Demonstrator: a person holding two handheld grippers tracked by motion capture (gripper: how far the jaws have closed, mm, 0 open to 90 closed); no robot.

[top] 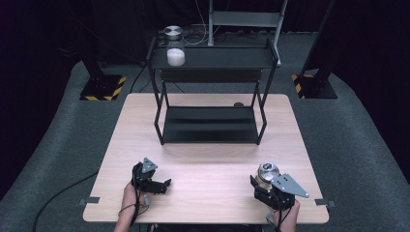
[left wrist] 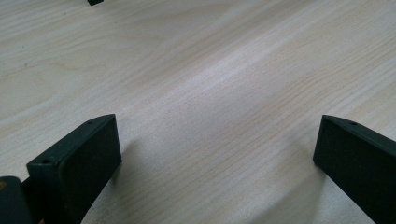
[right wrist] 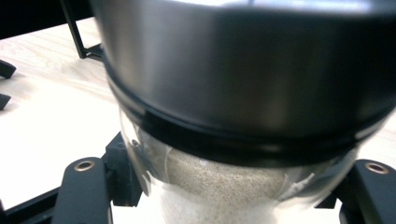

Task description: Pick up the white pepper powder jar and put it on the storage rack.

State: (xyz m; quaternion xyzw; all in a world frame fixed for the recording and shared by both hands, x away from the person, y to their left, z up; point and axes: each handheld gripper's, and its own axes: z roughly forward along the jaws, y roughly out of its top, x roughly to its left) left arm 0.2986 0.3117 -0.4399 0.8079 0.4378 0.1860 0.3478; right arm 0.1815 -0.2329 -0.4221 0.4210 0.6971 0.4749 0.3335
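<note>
A glass jar (top: 267,172) with a metal lid stands at the near right of the wooden table (top: 212,159). My right gripper (top: 263,184) is shut on it. In the right gripper view the jar (right wrist: 233,93) looms close, beige grainy powder showing through the glass, with a black jaw pressed to each side. My left gripper (top: 166,184) rests at the near left, open and pointing right. Its jaws stand wide apart over bare wood in the left gripper view, with nothing inside my left gripper (left wrist: 217,154).
A black two-tier metal shelf (top: 212,60) stands at the table's far middle. A jar of white powder (top: 175,55) sits on its top tier at the left. Another metal-lidded jar (top: 172,32) is behind it. Stands with striped bases (top: 102,87) flank the table.
</note>
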